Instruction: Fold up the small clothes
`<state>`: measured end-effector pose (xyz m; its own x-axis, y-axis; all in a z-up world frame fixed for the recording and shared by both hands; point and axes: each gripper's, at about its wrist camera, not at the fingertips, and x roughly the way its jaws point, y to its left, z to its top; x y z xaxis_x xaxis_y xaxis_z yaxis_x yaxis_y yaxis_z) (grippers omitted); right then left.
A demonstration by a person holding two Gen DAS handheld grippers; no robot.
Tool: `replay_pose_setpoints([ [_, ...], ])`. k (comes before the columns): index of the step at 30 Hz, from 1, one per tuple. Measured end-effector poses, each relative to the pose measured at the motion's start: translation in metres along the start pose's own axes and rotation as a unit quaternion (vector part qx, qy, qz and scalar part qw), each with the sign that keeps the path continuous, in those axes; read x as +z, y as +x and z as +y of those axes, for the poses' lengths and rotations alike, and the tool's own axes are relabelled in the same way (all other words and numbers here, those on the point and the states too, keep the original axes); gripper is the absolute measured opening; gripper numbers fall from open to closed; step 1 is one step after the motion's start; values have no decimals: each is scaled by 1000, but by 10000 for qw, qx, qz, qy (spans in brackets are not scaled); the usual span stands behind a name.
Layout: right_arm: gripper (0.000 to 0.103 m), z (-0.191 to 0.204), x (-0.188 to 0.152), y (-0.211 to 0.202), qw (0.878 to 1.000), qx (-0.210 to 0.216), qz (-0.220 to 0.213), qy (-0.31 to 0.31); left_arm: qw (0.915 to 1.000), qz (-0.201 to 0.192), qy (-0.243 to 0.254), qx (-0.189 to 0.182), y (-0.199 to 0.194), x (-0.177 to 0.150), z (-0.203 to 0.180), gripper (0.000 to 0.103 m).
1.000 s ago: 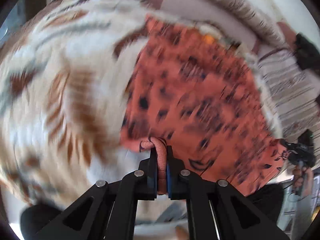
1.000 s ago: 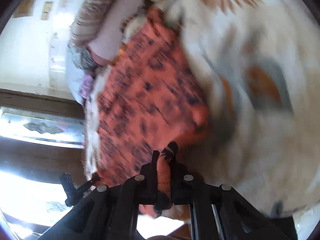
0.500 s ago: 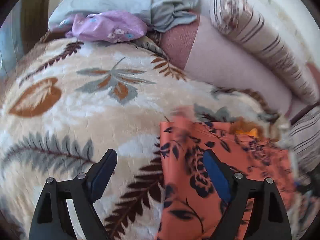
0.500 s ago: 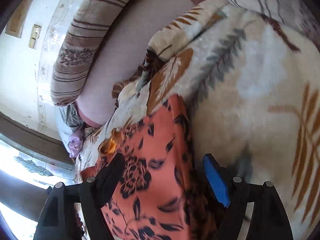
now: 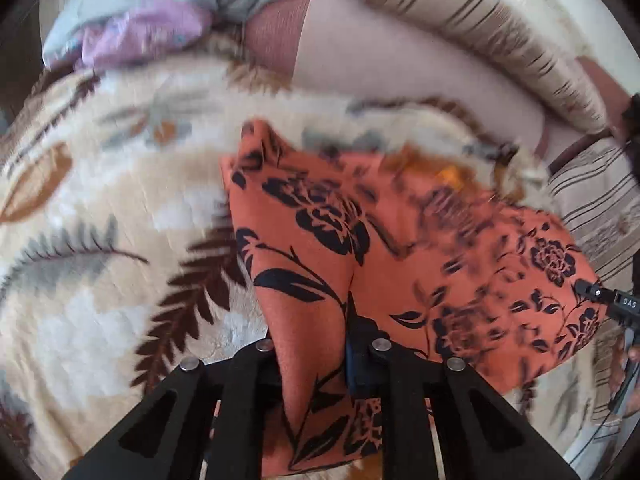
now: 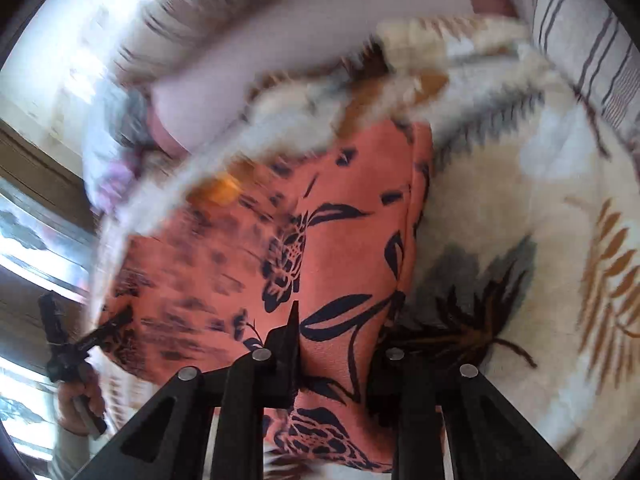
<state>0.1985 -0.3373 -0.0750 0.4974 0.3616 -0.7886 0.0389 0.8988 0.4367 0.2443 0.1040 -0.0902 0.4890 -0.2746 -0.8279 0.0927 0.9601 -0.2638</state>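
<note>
Your left gripper (image 5: 312, 364) is pinching a fold of the orange floral garment (image 5: 400, 264), and your right gripper (image 6: 340, 364) is pinching its opposite edge. The garment is lying on the leaf-print blanket (image 5: 100, 248), with the striped pillow (image 5: 480, 32) sitting at 1 o'clock in your left wrist view.

Garment (image 5: 400, 264) on the blanket (image 5: 100, 240), pillows (image 5: 460, 40) at the far edge, clothes pile (image 5: 160, 20) far left, grippers at its near corners
</note>
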Motion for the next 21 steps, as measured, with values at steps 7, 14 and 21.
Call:
replay_pose_setpoints([
  [7,30,15,-70,-97,9994,334,-30,-103,9987,-433,-76,-250,-117,-83,17,25],
  [14,90,-78,-204,-67,9954,524,3,807,9990,-107,-223,377,-70,-193,68,73],
  [21,91,-74,-148,-83,9951,387,-515,749,9980,-598,170,67,-85,-122,48,84],
])
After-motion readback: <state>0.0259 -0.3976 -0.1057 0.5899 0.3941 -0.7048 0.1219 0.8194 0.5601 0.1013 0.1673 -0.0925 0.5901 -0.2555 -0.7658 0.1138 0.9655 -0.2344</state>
